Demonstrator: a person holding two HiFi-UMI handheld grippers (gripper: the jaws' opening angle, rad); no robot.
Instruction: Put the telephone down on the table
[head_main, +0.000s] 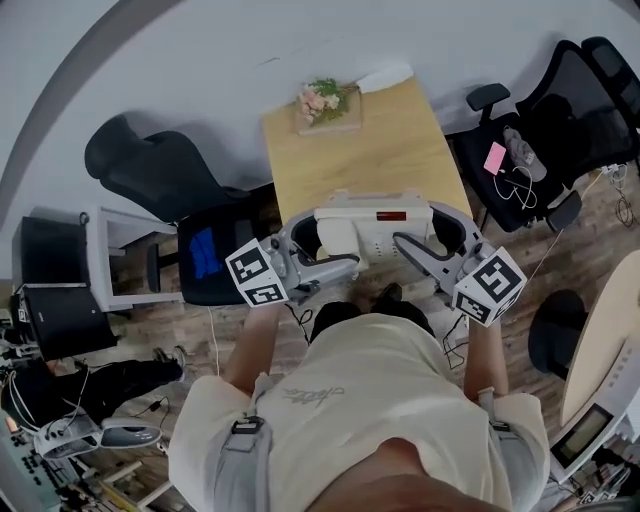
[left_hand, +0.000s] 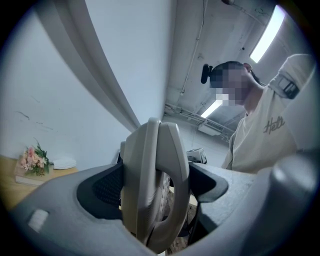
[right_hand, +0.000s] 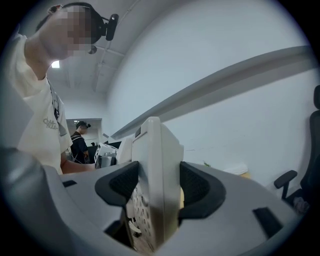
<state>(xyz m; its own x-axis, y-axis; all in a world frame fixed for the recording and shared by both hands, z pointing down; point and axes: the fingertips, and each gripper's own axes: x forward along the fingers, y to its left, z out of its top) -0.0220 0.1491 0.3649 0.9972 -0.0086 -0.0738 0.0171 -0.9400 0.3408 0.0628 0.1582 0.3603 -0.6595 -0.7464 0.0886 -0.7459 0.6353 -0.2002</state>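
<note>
A cream desk telephone (head_main: 372, 228) with a red label hangs in the air over the near end of the wooden table (head_main: 352, 160), held between both grippers. My left gripper (head_main: 325, 238) is shut on its left end, where the handset (left_hand: 155, 185) lies in its cradle and shows edge-on between the jaws. My right gripper (head_main: 425, 240) is shut on its right end, the keypad side (right_hand: 152, 195) standing upright between the black pads (right_hand: 200, 192).
At the table's far end sit a flower arrangement (head_main: 325, 103) and a white object (head_main: 383, 76). A black office chair (head_main: 165, 180) stands left of the table, another (head_main: 545, 110) right with a pink item and cables. A white round table edge (head_main: 605, 340) lies far right.
</note>
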